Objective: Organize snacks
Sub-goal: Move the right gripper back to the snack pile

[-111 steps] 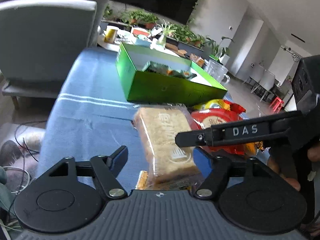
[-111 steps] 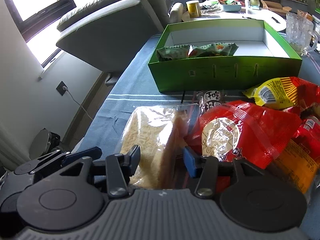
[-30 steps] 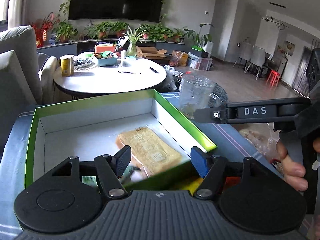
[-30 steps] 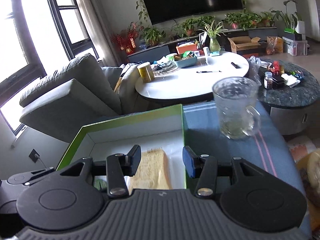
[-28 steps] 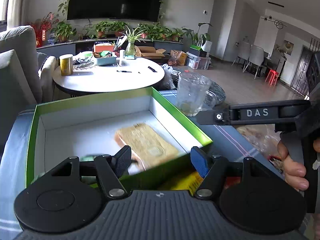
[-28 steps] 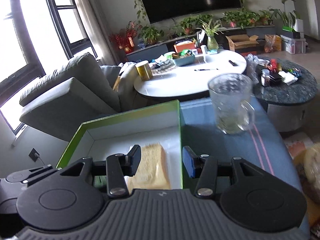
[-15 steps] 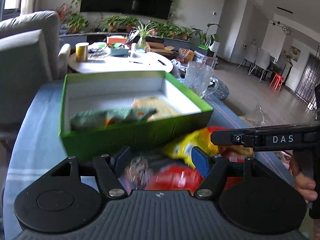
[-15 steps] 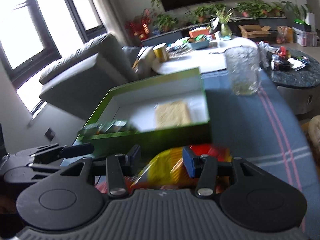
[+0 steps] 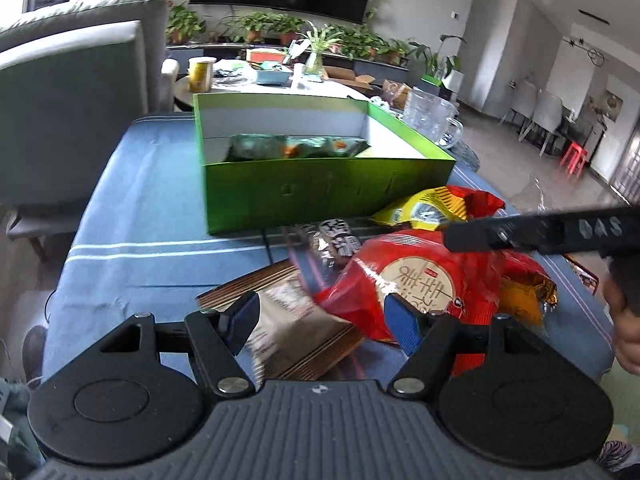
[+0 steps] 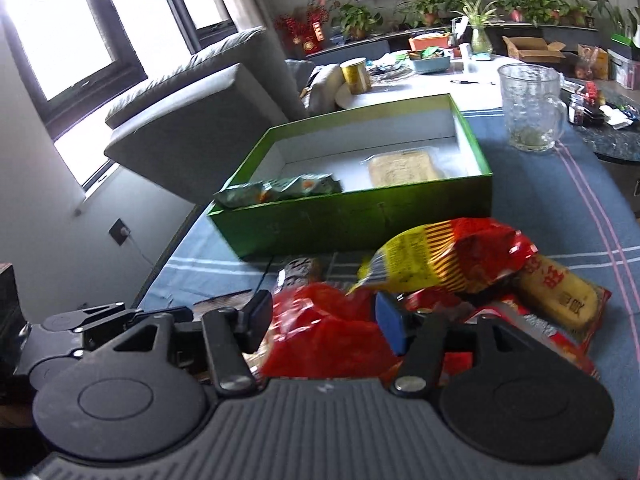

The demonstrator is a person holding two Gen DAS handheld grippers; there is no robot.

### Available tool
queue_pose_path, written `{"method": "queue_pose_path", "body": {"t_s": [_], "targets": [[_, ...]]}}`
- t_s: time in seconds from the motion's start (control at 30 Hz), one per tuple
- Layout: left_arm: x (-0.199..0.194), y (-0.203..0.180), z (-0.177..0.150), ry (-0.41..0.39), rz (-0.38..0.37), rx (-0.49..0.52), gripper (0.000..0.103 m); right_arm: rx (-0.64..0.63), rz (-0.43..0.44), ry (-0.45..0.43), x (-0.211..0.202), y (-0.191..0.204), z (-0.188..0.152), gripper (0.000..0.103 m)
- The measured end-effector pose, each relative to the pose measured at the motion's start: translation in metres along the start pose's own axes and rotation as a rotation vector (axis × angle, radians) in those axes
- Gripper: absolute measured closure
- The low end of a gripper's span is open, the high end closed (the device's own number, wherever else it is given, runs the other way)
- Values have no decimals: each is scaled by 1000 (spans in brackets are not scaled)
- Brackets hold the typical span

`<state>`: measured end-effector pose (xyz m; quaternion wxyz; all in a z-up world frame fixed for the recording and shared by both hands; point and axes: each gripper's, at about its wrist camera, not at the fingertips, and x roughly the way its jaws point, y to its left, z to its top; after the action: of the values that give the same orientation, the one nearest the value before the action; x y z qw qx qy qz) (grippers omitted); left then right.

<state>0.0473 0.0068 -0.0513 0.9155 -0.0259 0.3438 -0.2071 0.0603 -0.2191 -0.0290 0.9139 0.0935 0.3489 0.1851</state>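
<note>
— In the green box (image 10: 352, 216), how much has been put away so far?

— Two things, as far as the right wrist view shows: a clear-wrapped tan cracker pack (image 10: 402, 165) lying flat on the white floor toward the far right corner, and a green snack bag (image 10: 280, 190) leaning against the near left wall. The rest of the box floor is bare.

— And what is left outside?

— A pile on the blue tablecloth (image 9: 136, 248), just in front of the box's near wall. There is a large red bag with a round label (image 9: 420, 284), a yellow-and-red striped bag (image 10: 444, 258) on top of the heap, a brown striped flat pack (image 9: 288, 320) nearest the left gripper, a small dark packet with white lettering (image 9: 336, 240), and a yellow roll-shaped pack with red characters (image 10: 560, 296) at the right edge. I would judge the job less than half done.

— What are the grippers doing?

— The left gripper (image 9: 322, 318) has its jaws parted about halfway and holds nothing; the brown pack and the edge of the red bag show in the gap below. The right gripper (image 10: 324, 318) is likewise parted and empty, poised over the red bag, though whether a pad brushes the wrapper I cannot tell.
</note>
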Motion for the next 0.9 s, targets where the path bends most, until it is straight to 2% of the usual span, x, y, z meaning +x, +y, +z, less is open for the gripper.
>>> {"method": "queue_pose_path", "body": {"t_s": [0.1, 0.3, 0.43, 0.57, 0.7, 0.9], "targets": [[-5, 11, -1, -12, 19, -38, 37, -30, 21, 28, -4, 12, -11, 23], [-12, 24, -2, -30, 35, -100, 37, -39, 83, 198, 0, 27, -39, 23], [-11, 22, -2, -36, 30, -100, 37, -19, 34, 155, -12, 21, -38, 23], [-6, 13, -2, -30, 6, -85, 36, 126, 16, 115, -14, 2, -27, 23], [2, 4, -1, -11, -12, -64, 36, 223, 24, 137, -4, -8, -28, 23], [6, -1, -5, 7, -17, -44, 36, 220, 40, 147, -3, -6, -31, 23]]}}
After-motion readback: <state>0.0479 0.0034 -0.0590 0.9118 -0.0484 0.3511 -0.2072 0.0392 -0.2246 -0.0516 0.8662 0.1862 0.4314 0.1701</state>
